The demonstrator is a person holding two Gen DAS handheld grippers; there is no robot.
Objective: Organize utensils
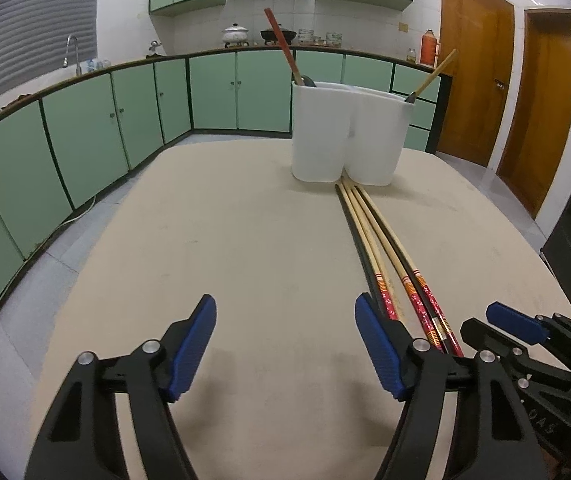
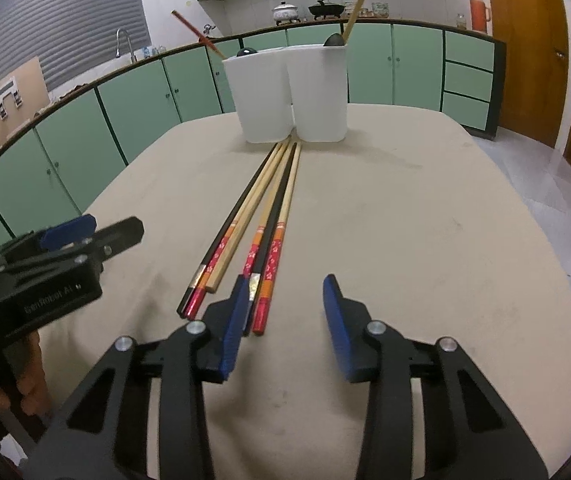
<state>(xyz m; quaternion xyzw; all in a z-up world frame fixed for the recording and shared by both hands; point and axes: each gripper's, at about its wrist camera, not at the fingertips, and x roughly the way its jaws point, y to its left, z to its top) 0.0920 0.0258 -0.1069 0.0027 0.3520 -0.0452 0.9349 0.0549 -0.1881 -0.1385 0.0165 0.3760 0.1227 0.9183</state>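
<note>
Two spoons already stand in the white holder point(image 2: 291, 96); the chopsticks point(image 2: 261, 220) still lie on the table before it, both grippers point(image 1: 285, 348) point(image 2: 283, 324) spread apart, holding nothing

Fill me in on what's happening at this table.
A person holds a gripper in each hand over a beige table, sorting utensils. Several long chopsticks lie bunched, tips pointing at a white two-part holder that already has two utensils standing in it. The right gripper is at the chopsticks' decorated ends, jaws apart, one pad beside them, nothing gripped yet. The left gripper hovers open just beside the bundle.
</note>
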